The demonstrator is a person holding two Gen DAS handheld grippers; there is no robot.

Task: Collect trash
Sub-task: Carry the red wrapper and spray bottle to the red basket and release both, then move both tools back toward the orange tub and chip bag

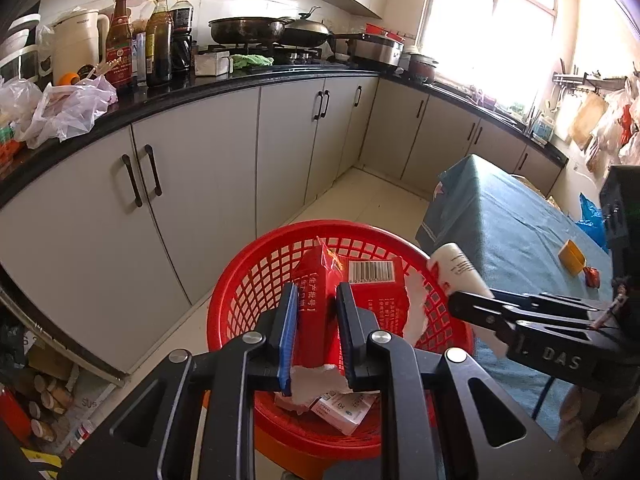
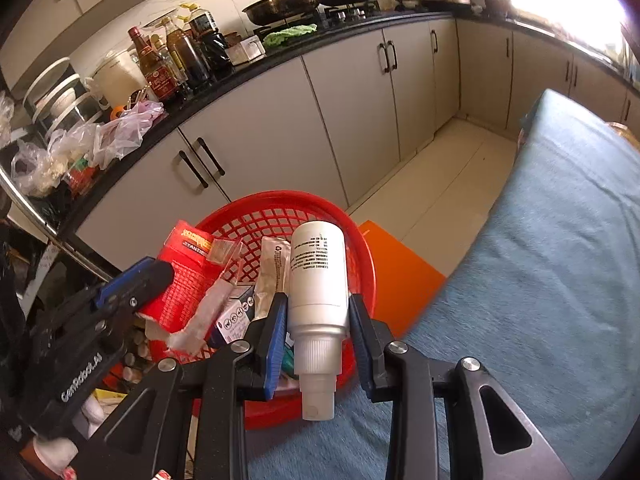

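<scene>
Between the left gripper's [image 1: 318,320] closed jaws sits one torn red carton [image 1: 316,300], hiding trash beneath; the right gripper [image 2: 318,320] clamps one white bottle [image 2: 318,276], both over one red basket [image 1: 240,280], frame centre.

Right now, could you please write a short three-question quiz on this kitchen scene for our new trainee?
1. True or false: the left claw grips a torn red carton.
2. What does the right claw hold? A) white spray bottle B) soy sauce bottle C) orange
3. Fill in: both items hang over the red ______.

Key: 1 true; 2 A; 3 basket
</scene>
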